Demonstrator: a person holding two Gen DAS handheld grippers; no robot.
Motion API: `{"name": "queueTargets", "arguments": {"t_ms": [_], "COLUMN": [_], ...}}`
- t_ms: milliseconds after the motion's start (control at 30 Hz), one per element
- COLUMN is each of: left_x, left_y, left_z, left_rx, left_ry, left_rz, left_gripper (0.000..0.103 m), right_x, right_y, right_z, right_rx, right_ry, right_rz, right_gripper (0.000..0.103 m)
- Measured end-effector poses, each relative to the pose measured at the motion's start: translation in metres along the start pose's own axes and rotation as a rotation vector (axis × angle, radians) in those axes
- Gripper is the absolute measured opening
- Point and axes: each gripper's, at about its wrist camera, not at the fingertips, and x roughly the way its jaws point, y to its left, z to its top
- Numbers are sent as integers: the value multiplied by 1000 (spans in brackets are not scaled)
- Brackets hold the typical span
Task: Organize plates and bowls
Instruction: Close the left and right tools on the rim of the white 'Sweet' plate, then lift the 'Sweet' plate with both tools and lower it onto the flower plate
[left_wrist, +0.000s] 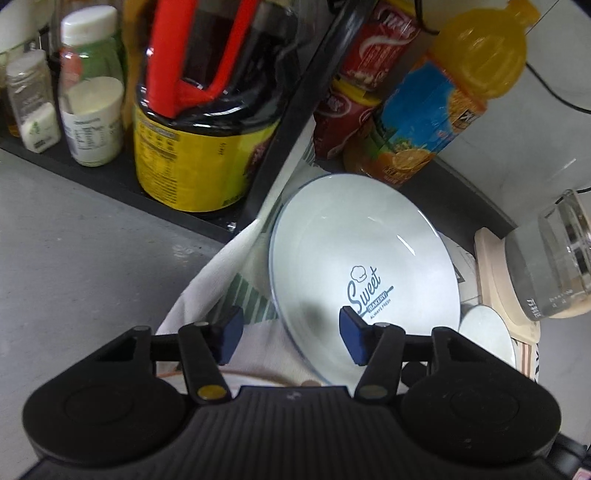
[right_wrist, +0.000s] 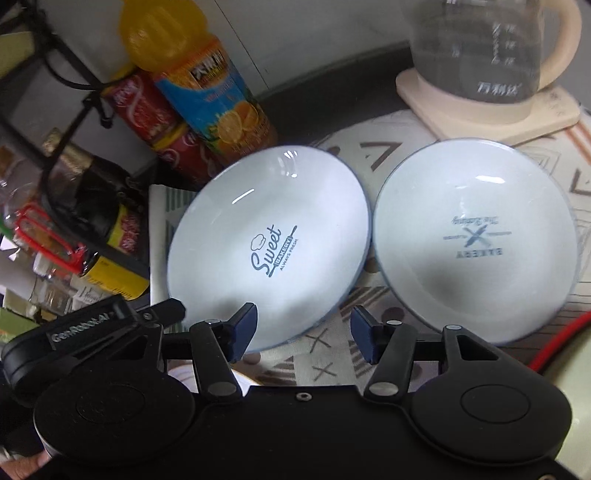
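I count two plates: Sweet plate (right_wrist: 266, 243) touching the second plate (right_wrist: 476, 243) (rims meet); left tongs (left_wrist: 291, 334) and right tongs (right_wrist: 303, 334) half-open, holding nothing, straddling the Sweet plate's near rim.

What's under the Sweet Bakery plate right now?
The Sweet Bakery plate rests on a patterned cloth, beside the other bakery plate. Whatever lies directly beneath its middle is covered.

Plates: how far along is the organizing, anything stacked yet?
Nothing looks stacked yet. The Sweet Bakery plate and the second plate lie side by side on the patterned cloth. In hand: the left gripper straddles the Sweet Bakery plate's near rim, pads not pressing; the right gripper hangs open by the same rim. Left: gripping, lifting, stacking.
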Motion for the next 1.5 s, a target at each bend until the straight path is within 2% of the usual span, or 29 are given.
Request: {"name": "queueTargets", "arguments": {"t_ms": [233, 367, 500, 667, 700, 733, 833, 900, 967, 1067, 1500], "left_x": [25, 34, 41, 45, 44, 44, 32, 22, 15, 7, -32], "left_y": [-6, -10, -11, -12, -11, -9, -5, -7, -6, -4, 7], "left_z": [10, 11, 10, 7, 7, 7, 6, 5, 4, 2, -29], "left_rx": [-10, -13, -20, -38, -44, -52, -45, -19, -25, -28, -34], "left_ry": [30, 32, 31, 5, 4, 5, -27, -63, -72, -71, -94], "left_rz": [6, 29, 46, 67, 73, 69, 26, 28, 23, 15, -10], "left_gripper": [41, 40, 36, 26, 20, 17, 12, 10, 10, 10, 10], "right_x": [32, 42, 51, 51, 51, 51, 46, 35, 26, 23, -14], "right_y": [-2, -8, -14, -15, -15, -16, -13, 0, 6, 3, 4], "right_z": [12, 14, 13, 8, 7, 6, 5, 1, 0, 1, -27], "right_rx": [30, 49, 66, 64, 60, 52, 15, -68, -94, -66, -86], "right_ry": [56, 63, 68, 23, 9, -2, -31, -110, -151, -137, -181], "right_rz": [-39, -47, -52, -59, -63, -77, -107, -138, -129, -102, -78], "right_gripper": [46, 43, 35, 34, 31, 23, 20, 17, 15, 15, 15]}}
